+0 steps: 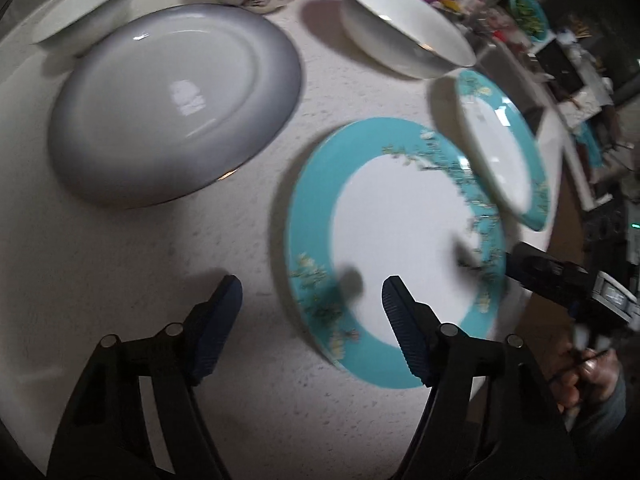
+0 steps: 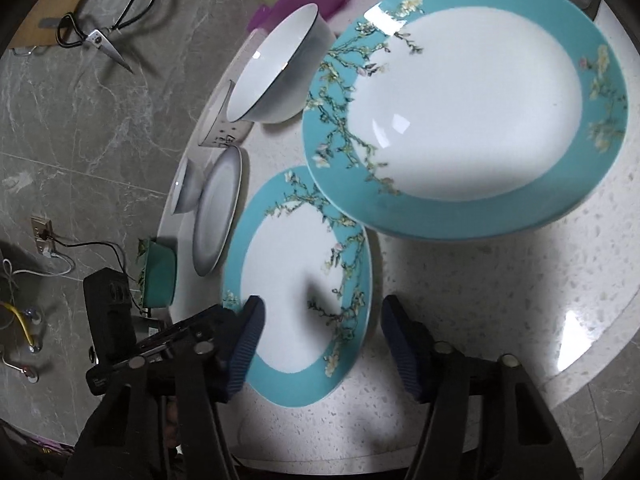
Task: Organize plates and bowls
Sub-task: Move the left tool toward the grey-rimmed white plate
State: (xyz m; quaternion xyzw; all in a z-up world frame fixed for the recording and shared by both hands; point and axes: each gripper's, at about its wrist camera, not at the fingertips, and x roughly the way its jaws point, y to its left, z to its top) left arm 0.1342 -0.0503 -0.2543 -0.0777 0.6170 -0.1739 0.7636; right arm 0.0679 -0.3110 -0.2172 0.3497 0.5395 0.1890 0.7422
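My left gripper and my right gripper both have their fingers apart and hold nothing; each straddles an opposite edge of the near teal plate, which lies flat on the white speckled desk. I think the risk is this: the glazed rim is thin and slippery, so a finger may slide over it and push the plate against the second teal plate, whose edge overlaps it. Both plates have a white centre and a teal band with flowering branches. A grey plate and white bowls stand farther off.
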